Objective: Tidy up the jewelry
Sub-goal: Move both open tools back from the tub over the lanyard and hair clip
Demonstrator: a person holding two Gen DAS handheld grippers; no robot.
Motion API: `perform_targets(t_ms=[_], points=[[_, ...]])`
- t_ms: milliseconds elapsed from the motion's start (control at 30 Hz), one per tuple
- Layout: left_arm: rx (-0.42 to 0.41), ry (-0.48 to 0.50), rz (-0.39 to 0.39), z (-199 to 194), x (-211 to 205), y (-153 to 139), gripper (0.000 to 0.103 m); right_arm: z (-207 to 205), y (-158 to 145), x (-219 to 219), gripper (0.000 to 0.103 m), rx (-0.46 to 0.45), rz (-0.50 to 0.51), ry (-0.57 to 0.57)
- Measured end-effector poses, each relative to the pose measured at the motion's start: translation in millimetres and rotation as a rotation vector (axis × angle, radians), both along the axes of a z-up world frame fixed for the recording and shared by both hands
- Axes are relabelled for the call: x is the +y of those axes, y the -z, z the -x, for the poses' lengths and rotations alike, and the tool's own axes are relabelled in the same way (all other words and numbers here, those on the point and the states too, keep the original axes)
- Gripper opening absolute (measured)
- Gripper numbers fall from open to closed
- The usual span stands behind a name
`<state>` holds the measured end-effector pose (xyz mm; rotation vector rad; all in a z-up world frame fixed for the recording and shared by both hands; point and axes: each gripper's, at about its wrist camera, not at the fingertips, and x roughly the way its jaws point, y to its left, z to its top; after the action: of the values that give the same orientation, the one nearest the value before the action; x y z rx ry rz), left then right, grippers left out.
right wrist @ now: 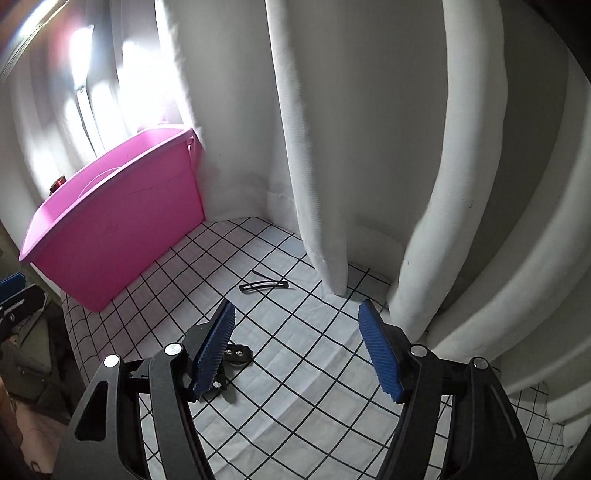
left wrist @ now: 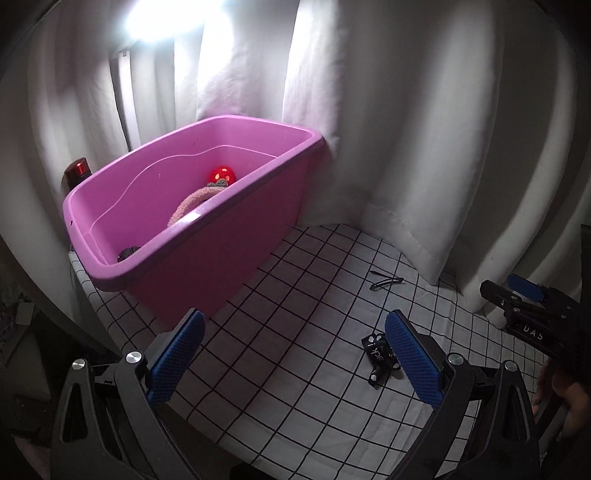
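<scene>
A pink plastic bin [left wrist: 229, 236] stands on the checked cloth at the back left; it also shows in the right wrist view [right wrist: 122, 225]. Inside it lie a pink fuzzy band [left wrist: 188, 203], a red round piece [left wrist: 222, 173] and a dark item [left wrist: 127, 254]. A black hair clip [left wrist: 386, 282] lies on the cloth; it also shows in the right wrist view [right wrist: 264, 286]. A black printed band [left wrist: 378, 357] lies by my left gripper's right finger; it also shows in the right wrist view [right wrist: 236, 356]. My left gripper [left wrist: 295, 350] is open and empty. My right gripper [right wrist: 297, 339] is open and empty, and shows at the right edge of the left wrist view [left wrist: 532, 299].
White curtains [right wrist: 369, 129] hang close behind and to the right of the checked cloth [right wrist: 295, 369]. A red object [left wrist: 77, 170] sits behind the bin's left corner. A bright light [left wrist: 162, 18] glares at the top left. The table's left edge drops off beside the bin.
</scene>
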<state>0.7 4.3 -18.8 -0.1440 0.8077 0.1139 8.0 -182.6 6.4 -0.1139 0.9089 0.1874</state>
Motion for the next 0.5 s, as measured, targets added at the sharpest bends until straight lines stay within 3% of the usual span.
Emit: perform_targets(t_ms=[500], points=[[0.134,-0.102,0.010,-17.5,-64.3,97.4,0.096,-56.7,84.1,7.7,0.066,0.093,0.014,-0.312]])
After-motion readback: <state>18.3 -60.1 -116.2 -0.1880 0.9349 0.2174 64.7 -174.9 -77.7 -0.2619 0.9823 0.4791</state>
